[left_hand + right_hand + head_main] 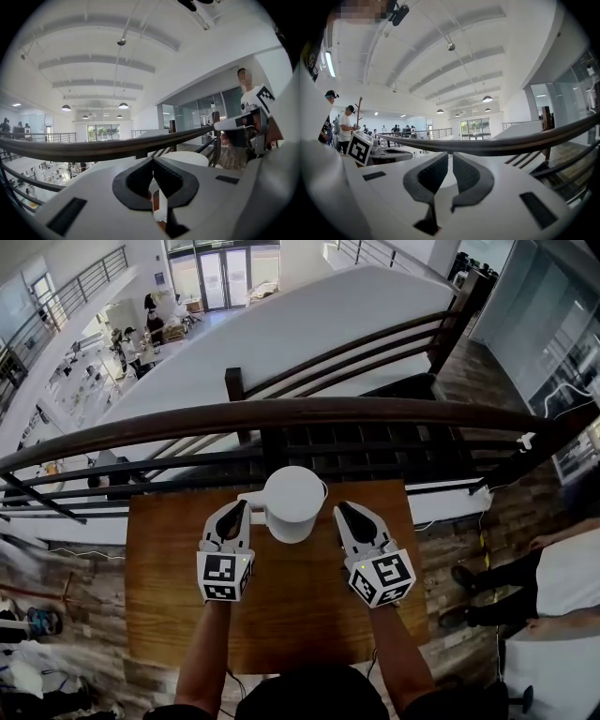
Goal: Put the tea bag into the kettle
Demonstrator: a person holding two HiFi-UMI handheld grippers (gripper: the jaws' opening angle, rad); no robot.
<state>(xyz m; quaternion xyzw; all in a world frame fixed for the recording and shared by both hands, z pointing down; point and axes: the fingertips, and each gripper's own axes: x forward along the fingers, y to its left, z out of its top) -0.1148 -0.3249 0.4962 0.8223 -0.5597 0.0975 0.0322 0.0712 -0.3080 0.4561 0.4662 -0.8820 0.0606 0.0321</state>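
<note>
The kettle [293, 504] stands at the far edge of the wooden worktop [281, 615], close under the railing [281, 416]. The left gripper [239, 508] and right gripper [344, 510] flank it, one just beside each flank, neither clearly touching. Both point almost level toward the rail.

In the left gripper view the jaws of the left gripper [153, 159] meet at their tips with nothing between them, and the kettle's white top [187, 158] shows just beyond. The right gripper [451, 155] has its jaws together too, also empty.

No tea bag shows in any view, so its place cannot be told. That is the first risk: the task likely cannot start until it is found.

The kettle's top reads as a smooth white disc, so the lid seems to be on. A bag brought to it would then simply rest on the lid or slide off.

The kettle sits at the edge, beside the drop behind the rail. A sideways nudge from either gripper could tip it or push it off the worktop.
</note>
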